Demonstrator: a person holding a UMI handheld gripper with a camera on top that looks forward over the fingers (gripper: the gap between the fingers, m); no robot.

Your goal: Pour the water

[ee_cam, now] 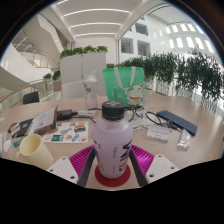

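While my gripper [112, 160] points across a cluttered table [190, 150], a white bottle [112, 140] with a green cap [113, 110] stands between my two fingers, on a red coaster [112, 180]. Both pink pads [82, 158] seem to press its sides, so I judge I am clenched on it. The bottle is opaque; I cannot tell its contents. A pale cup [35, 150] lies tipped near the table's left edge, its inside hidden. The step looks like the grasp; next, uncapping, then finding an upright vessel.
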